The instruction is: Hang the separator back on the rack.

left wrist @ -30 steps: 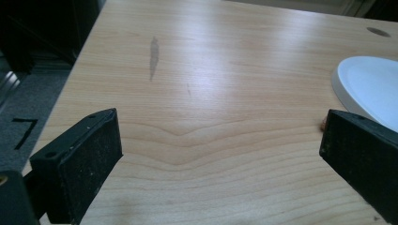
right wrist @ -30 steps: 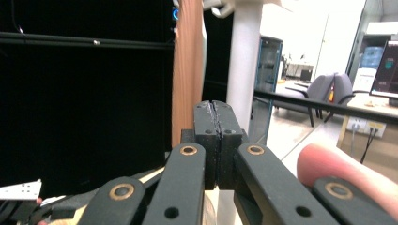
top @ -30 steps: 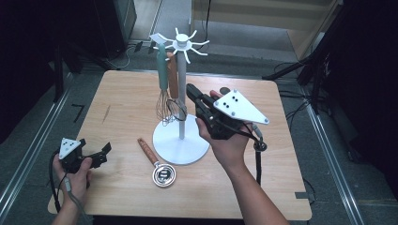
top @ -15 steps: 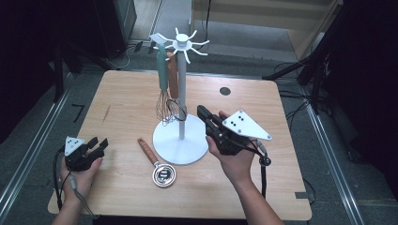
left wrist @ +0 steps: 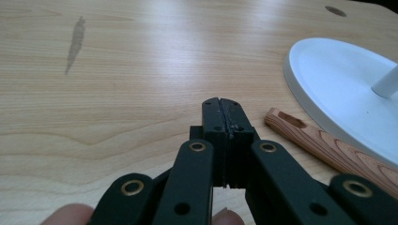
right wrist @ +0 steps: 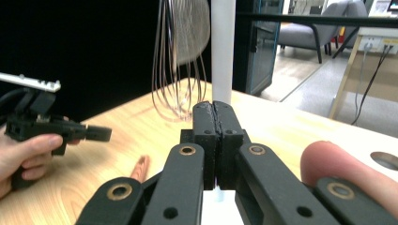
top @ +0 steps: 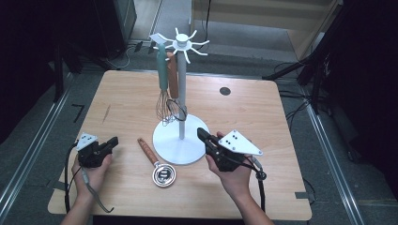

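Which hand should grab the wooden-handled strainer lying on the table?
Probably the left gripper: its shut jaws sit right beside the strainer handle. The right gripper is over the stand's base.

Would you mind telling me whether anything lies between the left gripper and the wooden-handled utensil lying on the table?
Nothing visible does. The left gripper, jaws shut and empty, sits left of the wooden-handled utensil, with bare table between them. The white stand base lies just beyond the handle, not in the path.

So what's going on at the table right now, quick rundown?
Left gripper just closed, empty; right gripper shut, empty. Wooden-handled strainer flat on table between them, beside the stand's base. Nothing blocking.
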Motion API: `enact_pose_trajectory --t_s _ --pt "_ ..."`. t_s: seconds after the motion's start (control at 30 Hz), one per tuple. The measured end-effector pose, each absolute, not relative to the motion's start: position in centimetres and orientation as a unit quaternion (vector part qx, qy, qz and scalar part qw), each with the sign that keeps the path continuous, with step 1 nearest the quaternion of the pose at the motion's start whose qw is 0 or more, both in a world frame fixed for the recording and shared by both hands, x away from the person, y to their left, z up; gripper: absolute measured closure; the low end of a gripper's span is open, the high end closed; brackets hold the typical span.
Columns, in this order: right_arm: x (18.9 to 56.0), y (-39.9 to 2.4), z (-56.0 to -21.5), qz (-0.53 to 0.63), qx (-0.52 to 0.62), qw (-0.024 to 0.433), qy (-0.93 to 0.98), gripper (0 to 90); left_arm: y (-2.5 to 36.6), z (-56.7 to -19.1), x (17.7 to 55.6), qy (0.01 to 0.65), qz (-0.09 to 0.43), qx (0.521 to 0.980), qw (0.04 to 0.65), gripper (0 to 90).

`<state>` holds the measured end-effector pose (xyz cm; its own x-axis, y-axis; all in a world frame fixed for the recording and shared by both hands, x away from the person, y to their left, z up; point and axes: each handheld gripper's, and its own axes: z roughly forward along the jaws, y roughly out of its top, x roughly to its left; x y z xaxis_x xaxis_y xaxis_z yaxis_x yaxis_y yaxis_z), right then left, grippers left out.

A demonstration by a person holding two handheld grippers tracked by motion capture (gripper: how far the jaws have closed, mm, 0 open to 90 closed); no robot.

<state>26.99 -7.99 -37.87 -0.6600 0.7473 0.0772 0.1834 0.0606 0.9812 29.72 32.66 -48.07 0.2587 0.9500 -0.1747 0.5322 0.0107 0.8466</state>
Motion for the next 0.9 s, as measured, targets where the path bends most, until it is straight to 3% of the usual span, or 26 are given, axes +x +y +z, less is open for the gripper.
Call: enact_pose_trajectory --t_s 0.3,0.9 --pt "26.2 -8.6 -40.1 0.579 0.350 0.228 0.700 90.0 31.3 -48.0 31.3 0.542 0.225 0.692 0.421 90.0" --pt "25.3 -11.0 -43.5 0.566 0.385 0.209 0.699 90.0 30.0 -48.8 34.0 0.545 0.187 0.709 0.407 90.0"
